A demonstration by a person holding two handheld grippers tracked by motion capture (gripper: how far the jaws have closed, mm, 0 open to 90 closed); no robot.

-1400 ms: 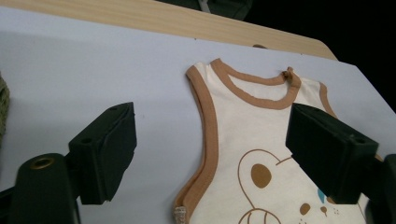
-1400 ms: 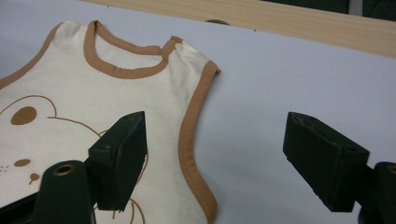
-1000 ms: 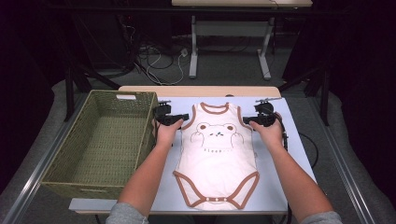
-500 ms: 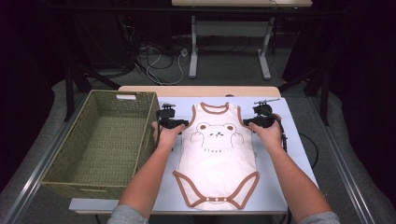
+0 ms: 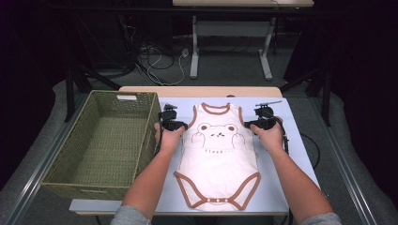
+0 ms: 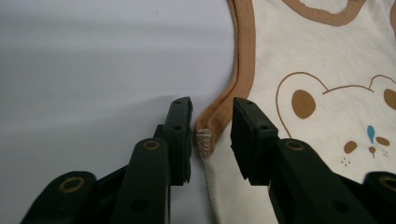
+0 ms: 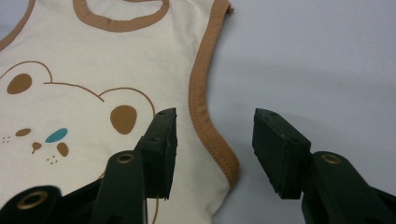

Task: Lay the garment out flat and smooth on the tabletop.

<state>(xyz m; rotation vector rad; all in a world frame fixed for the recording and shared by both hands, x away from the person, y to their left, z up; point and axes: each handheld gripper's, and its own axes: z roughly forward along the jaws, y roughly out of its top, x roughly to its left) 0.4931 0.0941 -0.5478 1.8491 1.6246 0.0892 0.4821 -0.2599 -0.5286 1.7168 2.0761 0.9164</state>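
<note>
High view: a cream baby bodysuit (image 5: 218, 161) with brown trim and a bear face lies flat, front up, on the pale blue table top (image 5: 281, 187), neck opening at the far end and the snap crotch at the near edge. The left gripper (image 5: 176, 124) sits at the garment's left armhole, the right gripper (image 5: 256, 124) at its right armhole, each just outside the bear's ears. In the left gripper view the jaws have just been closing and stand narrowly apart, with the brown-trimmed underarm corner (image 6: 205, 135) of the bodysuit between them; a slim gap shows on each side of the cloth, so the pads are not yet pressing on it. In the right gripper view the jaws have also just been closing but stand wider; the left jaw rests over the cream cloth inside the trim, the right jaw over bare table, and the armhole edge (image 7: 219, 149) lies in the gap, untouched. A woven basket (image 5: 61, 173) stands on the left, beside the left forearm.
</note>
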